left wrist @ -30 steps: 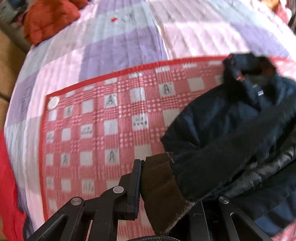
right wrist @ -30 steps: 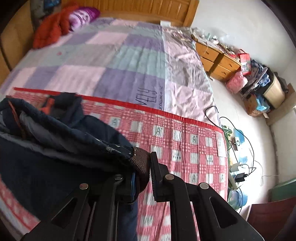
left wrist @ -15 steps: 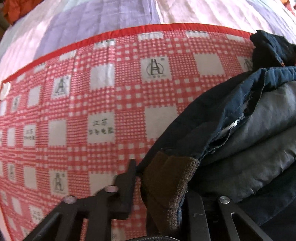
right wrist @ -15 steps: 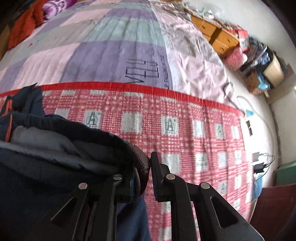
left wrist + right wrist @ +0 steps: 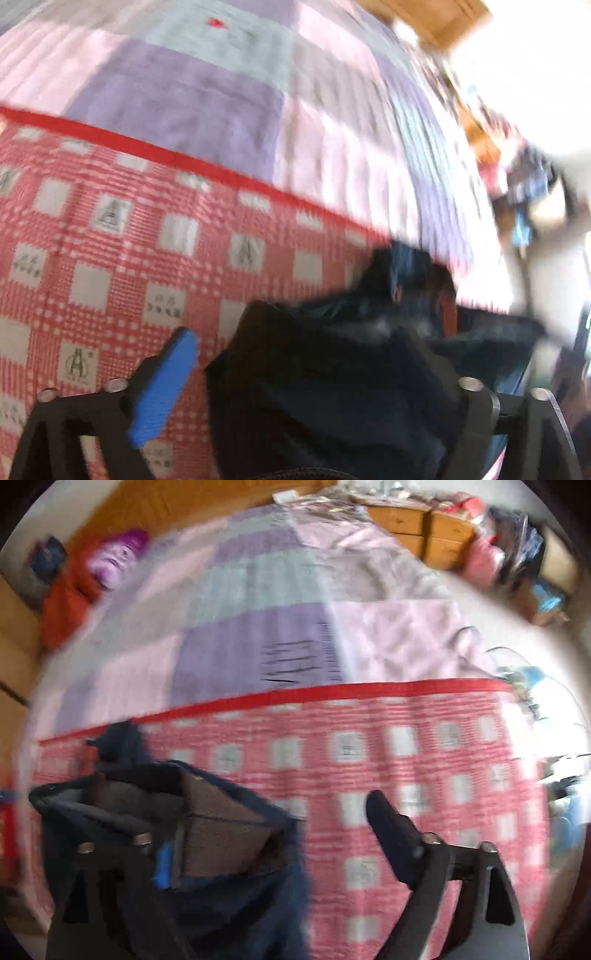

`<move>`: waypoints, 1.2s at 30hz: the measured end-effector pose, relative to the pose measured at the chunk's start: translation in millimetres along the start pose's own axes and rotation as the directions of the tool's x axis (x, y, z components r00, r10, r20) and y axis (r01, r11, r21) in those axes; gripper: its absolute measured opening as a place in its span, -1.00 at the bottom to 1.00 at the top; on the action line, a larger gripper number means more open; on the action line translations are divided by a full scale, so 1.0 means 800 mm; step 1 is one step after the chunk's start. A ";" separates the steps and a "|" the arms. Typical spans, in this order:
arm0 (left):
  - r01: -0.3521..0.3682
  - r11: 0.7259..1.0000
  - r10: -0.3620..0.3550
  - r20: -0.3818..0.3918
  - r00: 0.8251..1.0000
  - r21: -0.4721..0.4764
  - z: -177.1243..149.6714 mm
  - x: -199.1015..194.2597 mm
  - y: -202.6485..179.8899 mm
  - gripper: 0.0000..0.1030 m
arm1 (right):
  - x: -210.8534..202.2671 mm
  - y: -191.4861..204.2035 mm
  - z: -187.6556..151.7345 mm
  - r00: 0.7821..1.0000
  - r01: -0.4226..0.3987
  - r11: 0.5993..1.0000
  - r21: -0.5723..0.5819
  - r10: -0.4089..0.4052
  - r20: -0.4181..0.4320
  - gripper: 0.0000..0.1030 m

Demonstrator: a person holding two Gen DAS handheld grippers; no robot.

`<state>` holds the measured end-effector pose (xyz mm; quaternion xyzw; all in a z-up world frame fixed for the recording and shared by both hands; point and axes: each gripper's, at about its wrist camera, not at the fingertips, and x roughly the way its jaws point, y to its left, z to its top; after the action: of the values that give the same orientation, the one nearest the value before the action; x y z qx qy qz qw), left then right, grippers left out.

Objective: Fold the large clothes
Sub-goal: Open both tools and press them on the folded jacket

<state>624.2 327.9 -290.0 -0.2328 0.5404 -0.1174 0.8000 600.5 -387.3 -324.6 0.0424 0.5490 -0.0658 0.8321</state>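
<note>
A dark navy padded jacket (image 5: pixel 332 387) lies bunched on the red checked cloth (image 5: pixel 92 258) spread over the bed. In the left wrist view my left gripper (image 5: pixel 321 369) is open, its blue-padded left finger (image 5: pixel 162 387) clear of the fabric, and the jacket lies heaped between the fingers. In the right wrist view my right gripper (image 5: pixel 280 834) is open. The jacket's brown knit cuff (image 5: pixel 221 834) rests against its left finger, and the right finger (image 5: pixel 395 830) stands apart over the cloth (image 5: pixel 424 775). Both views are blurred.
A purple and pink quilt (image 5: pixel 258 627) covers the bed beyond the cloth. Red and purple clothes (image 5: pixel 92 572) lie by the wooden headboard. A wooden dresser (image 5: pixel 424 528) with clutter stands at the right, with cables on the floor beside the bed.
Both grippers have opened and let go of the brown cuffs they held. The jacket has dropped onto the checked cloth, and both cameras have swung upward.
</note>
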 end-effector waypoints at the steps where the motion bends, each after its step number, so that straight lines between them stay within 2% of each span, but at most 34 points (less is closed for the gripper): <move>1: -0.054 0.999 0.054 0.018 0.998 -0.009 0.002 -0.006 -0.002 0.79 | -0.004 0.021 -0.002 0.994 0.108 0.987 -0.115 -0.107 0.018 0.81; 2: -0.090 0.996 0.090 0.033 0.995 0.004 -0.001 -0.011 -0.009 0.79 | -0.007 0.037 -0.003 0.987 0.158 0.970 -0.186 -0.155 0.030 0.81; 3: -0.115 0.992 0.112 0.047 0.993 0.049 -0.011 -0.016 -0.024 0.79 | -0.019 0.055 -0.004 0.986 0.164 0.958 -0.236 -0.154 0.059 0.81; 4: -0.123 0.989 0.119 0.050 0.992 0.083 -0.018 -0.017 -0.034 0.79 | -0.028 0.059 -0.002 0.993 0.110 0.968 -0.226 -0.096 0.074 0.83; 5: -0.135 0.980 0.128 0.050 0.990 0.148 -0.036 -0.017 -0.057 0.79 | -0.041 0.057 0.006 0.997 -0.023 0.987 -0.161 0.034 0.067 0.86; 6: -0.129 0.973 0.122 0.046 0.991 0.193 -0.050 -0.013 -0.070 0.79 | -0.046 0.050 0.015 0.994 -0.088 0.991 -0.101 0.094 0.055 0.91; 8: -0.105 0.962 0.102 0.027 0.994 0.252 -0.080 -0.009 -0.092 0.79 | -0.042 0.032 0.033 0.992 -0.122 0.992 0.024 0.122 0.015 0.95; 9: -0.086 0.958 0.083 0.023 0.996 0.272 -0.096 -0.010 -0.101 0.79 | -0.040 0.023 0.039 0.994 -0.107 0.991 0.083 0.108 -0.005 0.95; 10: -0.063 0.952 0.063 0.012 0.998 0.298 -0.123 -0.004 -0.119 0.79 | -0.042 0.021 0.043 0.998 -0.055 0.994 0.097 0.057 -0.015 0.95; 11: -0.069 0.945 0.069 0.014 0.998 0.320 -0.143 0.002 -0.132 0.79 | -0.048 0.026 0.046 0.994 0.110 0.993 0.040 -0.110 -0.015 0.96; 12: -0.079 0.937 0.077 0.019 0.997 0.340 -0.162 0.001 -0.141 0.79 | -0.057 0.038 0.044 0.980 0.200 0.979 -0.050 -0.199 0.018 0.95; 13: -0.088 0.927 0.086 0.021 0.996 0.364 -0.184 0.004 -0.151 0.79 | -0.071 0.050 0.036 0.980 0.189 0.976 -0.109 -0.182 0.074 0.95; 15: -0.114 0.906 0.109 0.036 0.993 0.408 -0.227 0.017 -0.171 0.79 | -0.104 0.071 0.001 0.986 0.052 0.985 -0.166 -0.024 0.163 0.95; 16: -0.129 0.894 0.121 0.045 0.992 0.429 -0.239 0.022 -0.175 0.79 | -0.115 0.082 -0.023 0.981 0.020 0.983 -0.181 0.016 0.192 0.96; 17: -0.152 0.879 0.137 0.067 0.988 0.452 -0.259 0.026 -0.183 0.79 | -0.123 0.104 -0.065 0.977 -0.011 0.974 -0.224 0.059 0.207 0.96; 19: -0.166 0.861 0.144 0.084 0.986 0.480 -0.302 0.041 -0.198 0.79 | -0.116 0.142 -0.137 0.982 -0.031 0.956 -0.292 0.084 0.169 0.95; 21: -0.195 0.847 0.172 0.092 0.981 0.495 -0.327 0.061 -0.201 0.79 | -0.095 0.178 -0.211 0.988 -0.058 0.944 -0.326 0.102 0.120 0.96; 23: -0.222 0.829 0.212 0.079 0.974 0.513 -0.337 0.091 -0.201 0.81 | -0.064 0.212 -0.258 0.993 -0.050 0.931 -0.360 0.084 0.080 0.95; 25: -0.248 0.811 0.225 0.109 0.968 0.530 -0.330 0.109 -0.201 0.93 | -0.023 0.231 -0.272 0.997 -0.030 0.925 -0.379 0.052 0.049 0.95; 27: -0.275 0.804 0.224 0.160 0.961 0.527 -0.304 0.120 -0.203 1.00 | 0.005 0.240 -0.250 0.993 0.017 0.927 -0.376 0.027 0.112 1.00; 30: -0.300 0.822 0.238 0.186 0.953 0.484 -0.263 0.137 -0.203 1.00 | 0.033 0.234 -0.199 0.989 0.045 0.950 -0.308 0.001 0.147 1.00; 33: -0.312 0.836 0.252 0.191 0.949 0.450 -0.232 0.154 -0.200 1.00 | 0.065 0.219 -0.148 0.993 0.045 0.973 -0.227 -0.019 0.115 1.00; 36: -0.318 0.859 0.260 0.193 0.946 0.401 -0.216 0.160 -0.192 1.00 | 0.078 0.218 -0.127 0.991 0.071 0.972 -0.222 -0.043 0.126 1.00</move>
<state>525.0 96.6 -370.0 0.0245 0.4761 -0.0952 0.8739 559.5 -204.6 -422.6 -0.0724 0.5026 -0.0292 0.8610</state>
